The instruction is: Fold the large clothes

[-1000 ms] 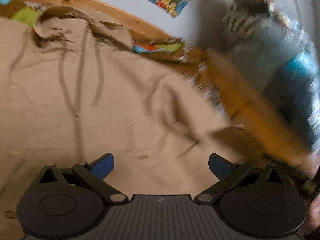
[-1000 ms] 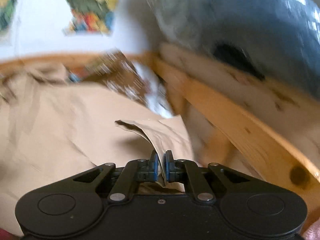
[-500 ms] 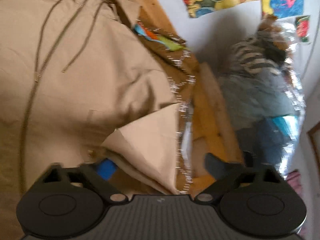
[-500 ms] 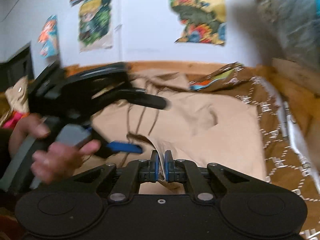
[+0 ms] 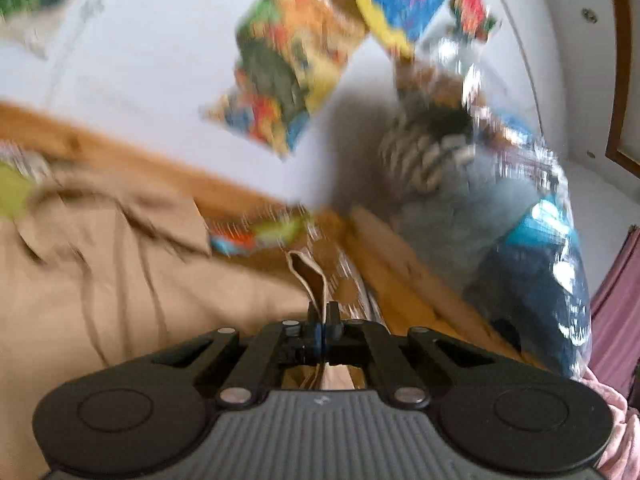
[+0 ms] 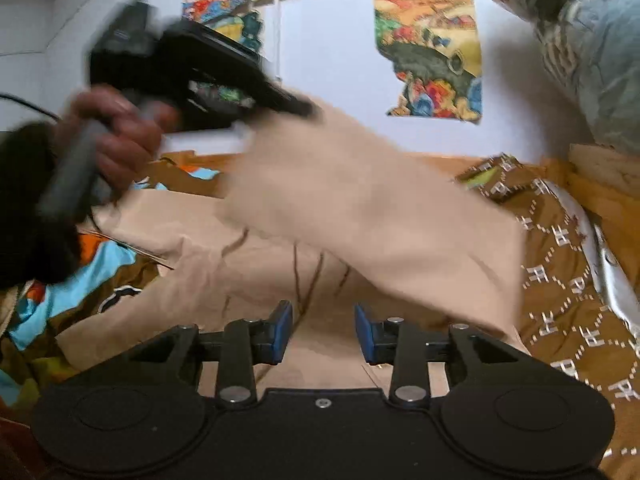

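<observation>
A large tan hooded jacket (image 6: 248, 280) with a zip and drawstrings lies spread over the bed. My left gripper (image 5: 322, 316) is shut on a tan fabric edge (image 5: 310, 280) that stands up between its pads. In the right wrist view that left gripper (image 6: 308, 110), held by a hand (image 6: 116, 128), lifts a sleeve or side flap (image 6: 372, 216) across the jacket. My right gripper (image 6: 323, 330) hangs open just above the jacket, its blue pads (image 6: 280, 332) apart with nothing between them.
A brown patterned bedspread (image 6: 568, 280) covers the bed, with a bright cartoon blanket (image 6: 100, 264) at the left. A wooden bed frame (image 5: 404, 280) runs along the right. A clear bag of clothes (image 5: 500, 220) leans beside it. Posters (image 6: 432, 52) hang on the white wall.
My right gripper has let go of the tan fabric and opened. My left gripper, open a second ago, has shut on the fabric edge and lifted it up across the jacket.
</observation>
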Motion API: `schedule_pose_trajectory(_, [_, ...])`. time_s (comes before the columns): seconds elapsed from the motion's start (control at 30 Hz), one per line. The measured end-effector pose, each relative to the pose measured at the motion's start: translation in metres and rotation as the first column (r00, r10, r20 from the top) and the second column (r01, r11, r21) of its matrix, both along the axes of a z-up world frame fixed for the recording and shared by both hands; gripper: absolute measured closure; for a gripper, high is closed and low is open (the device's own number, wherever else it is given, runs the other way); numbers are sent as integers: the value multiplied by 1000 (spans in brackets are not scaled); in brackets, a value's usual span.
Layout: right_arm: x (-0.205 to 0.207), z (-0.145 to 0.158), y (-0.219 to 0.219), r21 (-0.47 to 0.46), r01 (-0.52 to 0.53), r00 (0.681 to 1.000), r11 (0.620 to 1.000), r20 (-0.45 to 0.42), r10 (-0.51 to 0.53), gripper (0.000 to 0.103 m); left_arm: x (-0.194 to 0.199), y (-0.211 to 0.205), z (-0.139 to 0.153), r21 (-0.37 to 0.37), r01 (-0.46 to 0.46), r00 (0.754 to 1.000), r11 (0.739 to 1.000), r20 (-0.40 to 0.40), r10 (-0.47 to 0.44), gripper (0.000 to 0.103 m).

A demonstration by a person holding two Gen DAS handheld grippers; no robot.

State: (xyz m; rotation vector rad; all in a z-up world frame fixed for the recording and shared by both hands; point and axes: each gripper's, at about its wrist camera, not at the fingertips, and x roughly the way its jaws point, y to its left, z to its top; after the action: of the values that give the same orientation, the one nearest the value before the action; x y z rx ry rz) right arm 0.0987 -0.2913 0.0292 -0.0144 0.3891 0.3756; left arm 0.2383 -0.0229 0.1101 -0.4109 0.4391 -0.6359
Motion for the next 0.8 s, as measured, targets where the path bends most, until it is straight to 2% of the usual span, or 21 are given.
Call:
schedule_pose_trajectory(0.07, [5, -4, -2, -1, 20, 999, 1000, -25, -20, 61, -6, 32, 8, 22, -65, 998, 998, 23, 64, 103])
schedule_pose_trajectory(0.13, [11, -10, -3, -14, 46, 998, 999, -46, -47, 55, -9, 60, 3, 76, -146, 989, 986, 26, 144, 103])
schedule_pose_trajectory(0.2, [19, -17, -7, -13, 73, 995, 997, -73, -74, 43, -9, 86, -14, 126, -229, 973, 965, -12, 232, 103])
schedule_pose_trajectory(0.27, [32, -22, -13, -5, 99, 991, 995, -95, -99, 38, -3, 105, -42, 152, -290, 950, 945, -77, 303, 103])
schedule_pose_trajectory(0.37, [62, -29, -24, -31, 146, 982, 989, -118, -148, 35, 5, 121, -86, 205, -347, 909, 915, -166, 382, 103])
schedule_pose_trajectory(0.47, [103, -38, -38, -44, 189, 972, 981, -137, -193, 34, 10, 125, -124, 221, -358, 880, 907, -246, 407, 103])
schedule_pose_trajectory(0.57, [154, -46, -46, -66, 213, 963, 975, -152, -221, 35, 12, 122, -139, 270, -372, 866, 888, -243, 437, 103])
schedule_pose_trajectory(0.67, [204, -55, -49, -111, 214, 960, 971, -159, -230, 37, 10, 123, -147, 304, -418, 835, 856, -243, 494, 103])
schedule_pose_trajectory(0.73, [233, -62, -48, -141, 204, 958, 969, -174, -227, 40, 6, 126, -152, 339, -447, 815, 828, -228, 533, 103])
schedule_pose_trajectory(0.77, [244, -64, -49, -139, 199, 956, 970, -189, -223, 49, 5, 125, -154, 352, -461, 808, 815, -214, 549, 103])
schedule_pose_trajectory(0.8, [253, -66, -51, -114, 189, 955, 975, -209, -210, 80, 3, 126, -154, 350, -475, 805, 808, -199, 559, 103])
